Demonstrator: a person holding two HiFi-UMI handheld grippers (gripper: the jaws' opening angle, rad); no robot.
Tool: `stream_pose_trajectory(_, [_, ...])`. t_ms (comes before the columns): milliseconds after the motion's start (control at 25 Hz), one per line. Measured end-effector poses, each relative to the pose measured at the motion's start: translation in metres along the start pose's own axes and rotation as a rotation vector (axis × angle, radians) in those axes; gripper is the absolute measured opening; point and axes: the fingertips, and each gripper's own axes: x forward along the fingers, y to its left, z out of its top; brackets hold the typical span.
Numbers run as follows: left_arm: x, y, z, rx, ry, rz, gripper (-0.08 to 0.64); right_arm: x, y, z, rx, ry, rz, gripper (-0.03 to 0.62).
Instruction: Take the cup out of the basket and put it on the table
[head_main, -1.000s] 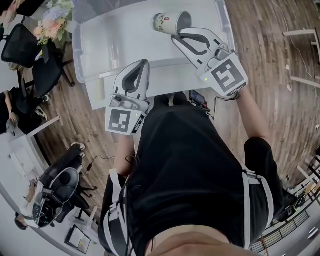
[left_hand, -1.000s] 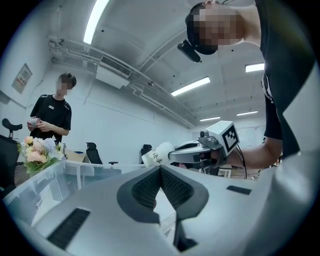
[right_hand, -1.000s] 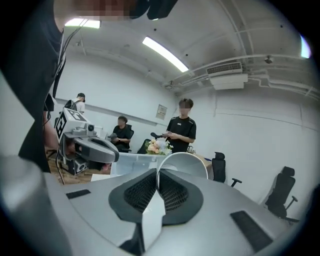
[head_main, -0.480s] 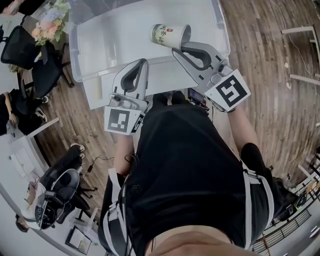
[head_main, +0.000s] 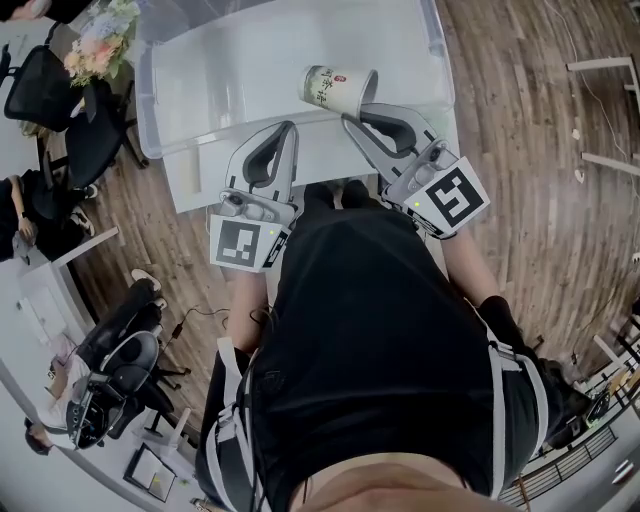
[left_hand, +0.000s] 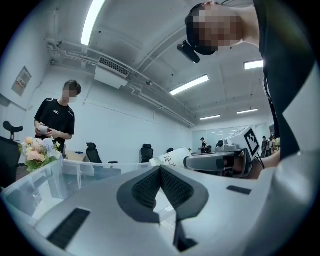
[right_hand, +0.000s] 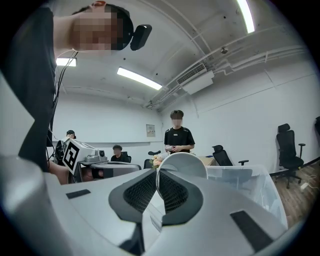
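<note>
- Cup held sideways above basket's near-right part, rim pinched between right gripper's jaws.
- Left gripper closed, empty.
- Advice: turn cup upright and lower it onto near table strip before unclamping.

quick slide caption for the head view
Right gripper holds the paper cup sideways by its rim at the clear basket near edge; left gripper shut, empty.
</note>
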Motion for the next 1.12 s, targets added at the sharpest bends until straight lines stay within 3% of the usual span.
stream_pose_trajectory(400, [-0.011, -0.021, -0.027, -0.042, 0.037, 0.09, 0.02, -0.015, -0.002, -0.02, 0.021, 0.0, 0.056, 0.032])
stream_pose_trajectory(760, [-0.03, -0.044, -0.025, -0.027, 0.032, 0.063, 0.02, -0.033, 0.011, -0.013, 0.018, -0.04, 0.01, 0.032])
stream_pose_trajectory(1120, [-0.099, -0.065, -0.026, -0.021, 0.003, 0.063, 0.02, -0.051, 0.075, -0.01, 0.0, -0.043, -0.026, 0.032])
